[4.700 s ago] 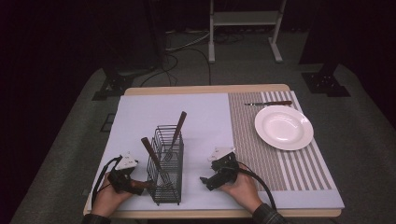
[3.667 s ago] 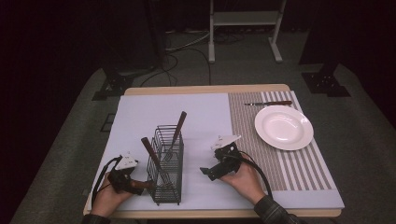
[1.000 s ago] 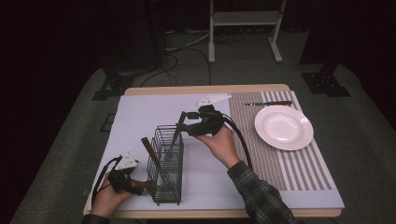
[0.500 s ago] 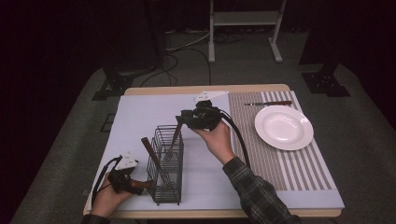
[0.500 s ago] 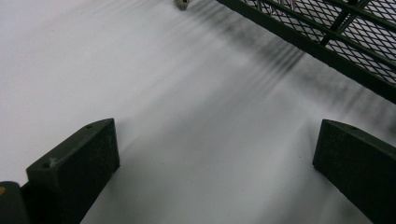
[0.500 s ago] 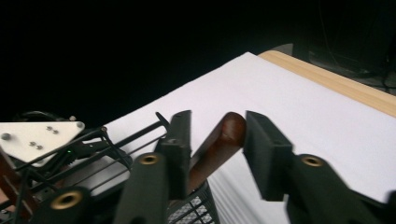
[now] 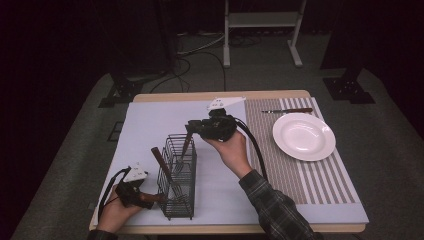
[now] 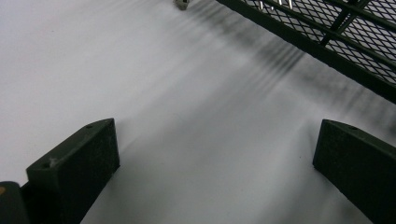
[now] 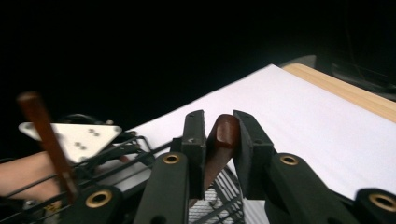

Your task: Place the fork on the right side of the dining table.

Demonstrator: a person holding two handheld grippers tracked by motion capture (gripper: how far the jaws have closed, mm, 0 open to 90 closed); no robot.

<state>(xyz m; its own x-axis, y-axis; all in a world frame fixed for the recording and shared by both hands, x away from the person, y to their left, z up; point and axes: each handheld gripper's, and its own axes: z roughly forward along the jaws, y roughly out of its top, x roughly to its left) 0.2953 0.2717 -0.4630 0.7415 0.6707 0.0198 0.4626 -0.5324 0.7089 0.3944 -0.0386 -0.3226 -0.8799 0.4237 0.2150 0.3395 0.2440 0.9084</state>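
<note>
1. On the left side of the table, the left gripper (image 7: 131,186) sits low by the near corner, held in the person's left hand (image 7: 114,214).
2. In the left gripper view, its two black jaws stand wide apart. Nothing is between them, just the white mat (image 8: 163,116).
3. The black wire basket (image 7: 179,177) stands just to the right of that gripper. In the left gripper view, the bottom edge of the wire basket (image 8: 327,42) runs across the top right corner, near the jaws but apart from them.
4. A brown-handled tool (image 7: 161,162) leans in the basket, with its handle pointing up and to the left. The right gripper view shows the same brown-handled tool (image 9: 46,135) at the left.
5. A second tool, the wooden-handled fork (image 7: 184,147), stands in the far end of the basket. Its metal end is down inside the wires.
6. The right gripper (image 7: 196,128) is above the far end of the basket, held in the person's right hand (image 7: 231,150).
7. Its jaws have just been closing, and now they are narrow and pinch the top of the fork's handle. In the right gripper view, the rounded brown end of the wooden-handled fork (image 9: 223,140) sits tight between the two black pads.
8. Farther right, a white plate (image 7: 303,136) lies on the striped mat (image 7: 310,180).
9. A knife (image 7: 287,110) lies just behind the plate.
</note>
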